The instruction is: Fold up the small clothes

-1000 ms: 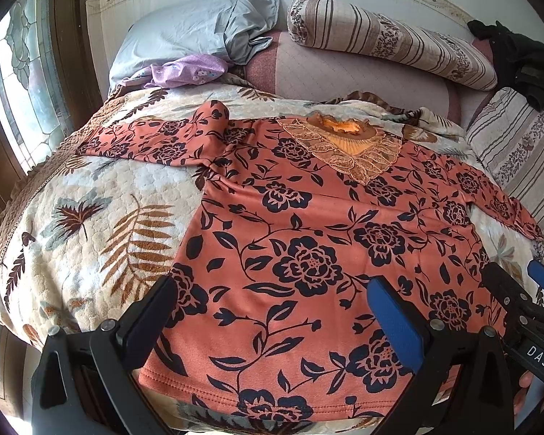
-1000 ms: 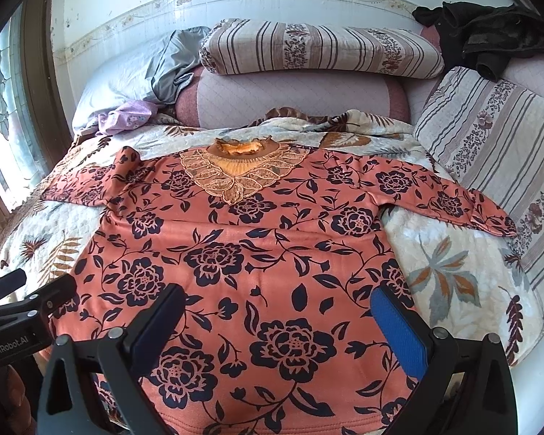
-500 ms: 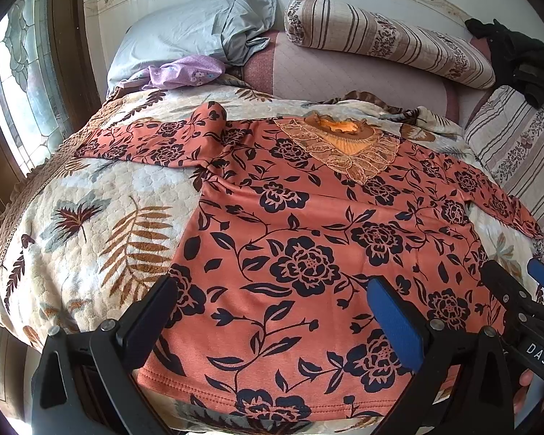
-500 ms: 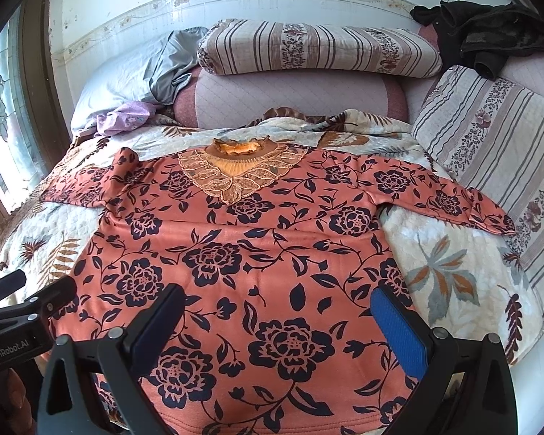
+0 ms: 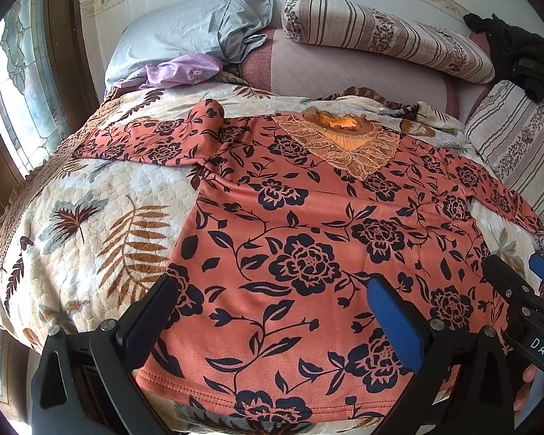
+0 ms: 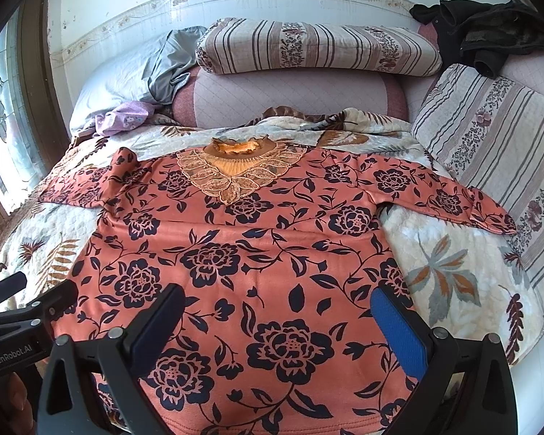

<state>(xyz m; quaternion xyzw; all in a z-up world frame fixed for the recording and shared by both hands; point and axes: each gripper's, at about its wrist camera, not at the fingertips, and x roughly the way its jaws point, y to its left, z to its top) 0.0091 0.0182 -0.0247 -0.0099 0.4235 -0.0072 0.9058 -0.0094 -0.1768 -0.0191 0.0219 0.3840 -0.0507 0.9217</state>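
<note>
An orange top with black flowers (image 5: 301, 239) lies flat on the bed, front up, lace collar (image 5: 348, 145) at the far end, both sleeves spread out; it also shows in the right wrist view (image 6: 257, 253). My left gripper (image 5: 272, 311) is open and empty, hovering above the hem near the shirt's left side. My right gripper (image 6: 275, 319) is open and empty above the hem near the shirt's right side. Each gripper shows at the edge of the other's view: the right one (image 5: 526, 290), the left one (image 6: 25, 301).
The bed has a leaf-print quilt (image 5: 90, 232). Striped pillows (image 6: 315, 47) and a pink bolster (image 6: 290, 98) line the head; a striped cushion (image 6: 497, 137) is at the right. A grey pillow (image 5: 185, 32), a purple cloth (image 5: 181, 72) and dark clothes (image 6: 482, 40) lie at the back. A window (image 5: 14, 83) is at the left.
Both grippers have drifted very slightly; the shirt has not moved. Both stay open and empty.
</note>
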